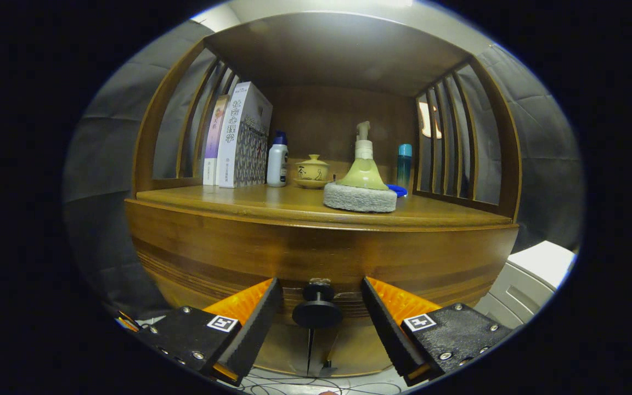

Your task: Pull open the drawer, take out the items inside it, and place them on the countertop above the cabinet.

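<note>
A wooden cabinet's drawer front point(316, 258) faces me, closed, with a round dark knob point(317, 307) at its lower middle. My gripper point(320, 291) stands open, its two fingers on either side of the knob without touching it. Above the drawer lies the wooden countertop point(261, 200). On it rests a grey sponge pad point(360, 197) with a green-based pump bottle point(364, 164) right behind or on it. The drawer's contents are hidden.
Along the back of the countertop stand books point(236, 137), a white bottle with a blue cap point(277, 162), a small lidded cup point(311, 171), a teal bottle point(404, 164) and a blue lid point(398, 190). Slatted wooden sides flank the shelf. A white appliance point(535, 274) sits to the right.
</note>
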